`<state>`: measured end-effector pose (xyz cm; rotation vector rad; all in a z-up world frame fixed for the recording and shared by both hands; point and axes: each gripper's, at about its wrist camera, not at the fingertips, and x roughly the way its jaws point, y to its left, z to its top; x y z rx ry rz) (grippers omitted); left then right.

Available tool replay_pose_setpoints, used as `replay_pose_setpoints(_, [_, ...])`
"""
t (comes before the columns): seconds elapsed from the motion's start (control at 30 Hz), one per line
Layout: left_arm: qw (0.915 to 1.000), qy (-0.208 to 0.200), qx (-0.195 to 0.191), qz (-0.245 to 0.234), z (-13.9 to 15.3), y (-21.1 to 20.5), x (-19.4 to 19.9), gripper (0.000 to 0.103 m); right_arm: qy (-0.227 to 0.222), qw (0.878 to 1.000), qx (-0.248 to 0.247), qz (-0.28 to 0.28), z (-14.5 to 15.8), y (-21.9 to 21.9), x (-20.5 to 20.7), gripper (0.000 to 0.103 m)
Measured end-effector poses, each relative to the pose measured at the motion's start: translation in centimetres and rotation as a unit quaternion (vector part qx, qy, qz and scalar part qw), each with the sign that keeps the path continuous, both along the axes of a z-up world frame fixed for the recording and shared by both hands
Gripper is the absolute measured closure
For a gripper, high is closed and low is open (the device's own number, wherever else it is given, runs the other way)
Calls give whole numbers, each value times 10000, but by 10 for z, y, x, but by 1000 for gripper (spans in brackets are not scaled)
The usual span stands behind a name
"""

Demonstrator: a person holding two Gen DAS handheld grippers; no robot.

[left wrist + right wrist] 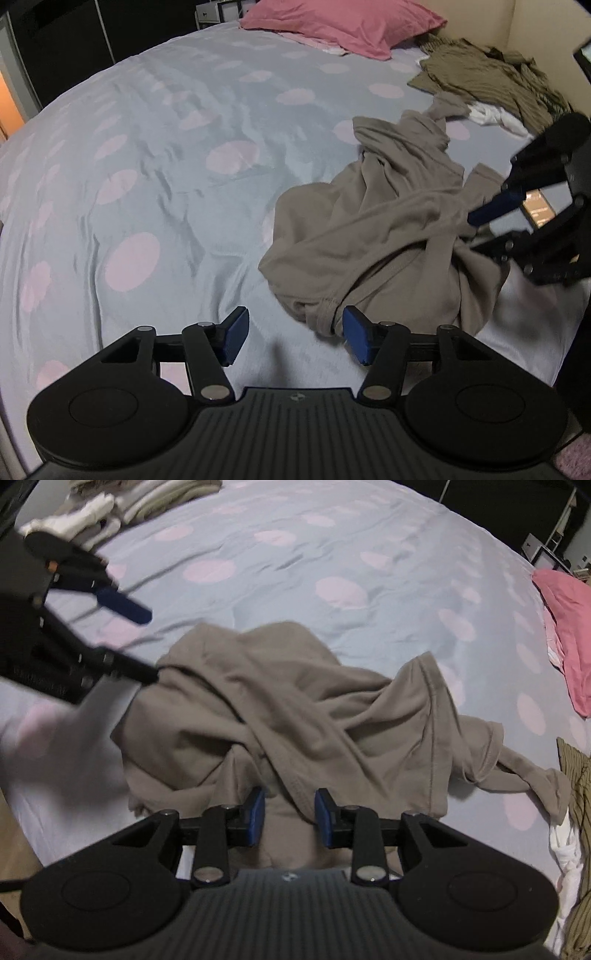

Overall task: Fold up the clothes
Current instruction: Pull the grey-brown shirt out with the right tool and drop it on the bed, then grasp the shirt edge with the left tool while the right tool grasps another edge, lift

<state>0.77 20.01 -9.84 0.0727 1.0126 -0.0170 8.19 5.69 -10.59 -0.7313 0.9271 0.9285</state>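
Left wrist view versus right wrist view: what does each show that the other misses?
Only the left wrist view shows the olive-green crumpled clothes pile in full, against the cream wall. Only the right wrist view shows the folded pale clothes stack and fabric lying between the right gripper pads. Both show the crumpled taupe cotton garment, the grey bedsheet with pink dots, the pink pillow, and the open left gripper.

Two tongs (291, 341) (289, 818), one crumpled taupe garment (373, 236) mid-frame, one pink pillow (343, 22) at the top, one olive garment (480, 74) and one white cloth (495, 118) upper right, all on one bed (166, 166).
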Motion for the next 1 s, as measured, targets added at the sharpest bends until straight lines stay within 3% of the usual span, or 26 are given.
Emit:
replay_pose_setpoints(0.13, [10000,-21,-88,36,-3,-1,7,55,38,9998,-46,-214,0,-7,4,69])
replay_pose_setpoints(0.27, [9998,-83,-174,102,-3,-2,12,77,248,9987,79,-432,-1,-14,12,72])
replay_pose_setpoints(0.33, [9994,-183,-210,185,3,1,11,86,304,9981,123,-513,0,-14,14,96])
replay_pose_setpoints(0.4, [9989,-283,-247,268,8,4,10,97,228,9980,219,-545,5,-13,15,98])
replay_pose_setpoints(0.6, [9963,-583,-356,516,25,11,6,102,-139,9954,626,-716,32,-14,14,100])
replay_pose_setpoints(0.67, [9951,-683,-392,599,31,14,5,102,-133,9952,725,-642,38,-14,13,98])
replay_pose_setpoints(0.7, [9944,-733,-411,641,34,15,5,102,-102,9959,718,-535,38,-13,11,92])
replay_pose_setpoints(0.73, [9937,-783,-429,682,36,16,4,102,-71,9965,711,-428,39,-12,8,75])
replay_pose_setpoints(0.77, [9929,-833,-447,723,39,17,4,102,-131,9976,609,-291,36,-10,3,69])
replay_pose_setpoints(0.83, [9914,-890,-507,812,44,21,3,102,-329,9989,330,13,26,-4,-9,68])
replay_pose_setpoints(1.0, [9958,-624,-479,462,37,18,4,101,-779,9957,-126,488,5,-4,-21,68])
